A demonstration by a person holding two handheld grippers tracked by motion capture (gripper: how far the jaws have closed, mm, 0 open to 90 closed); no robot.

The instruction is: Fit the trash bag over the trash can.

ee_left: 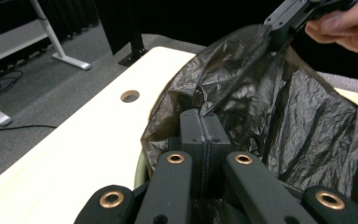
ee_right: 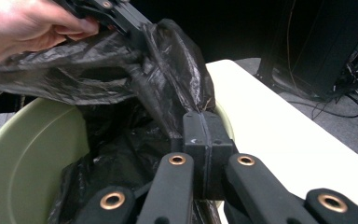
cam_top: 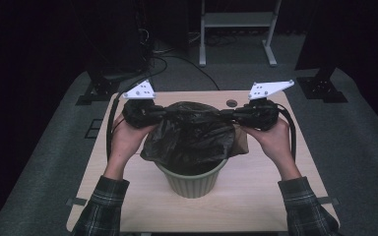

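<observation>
Pale counter (cam_top: pixel 256 196) carries a green bin (cam_top: pixel 193 183), both tongs, left (cam_top: pixel 163 114) and right (cam_top: pixel 229 115), clamped on the black bag (cam_top: pixel 192 137) at nine and three o'clock, likely to spread its mouth.

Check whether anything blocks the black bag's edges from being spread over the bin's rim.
Nothing visible does. The left gripper and the right gripper each pinch the black bag above the green ribbed bin; the rim is bare, and the table around it holds nothing.
</observation>
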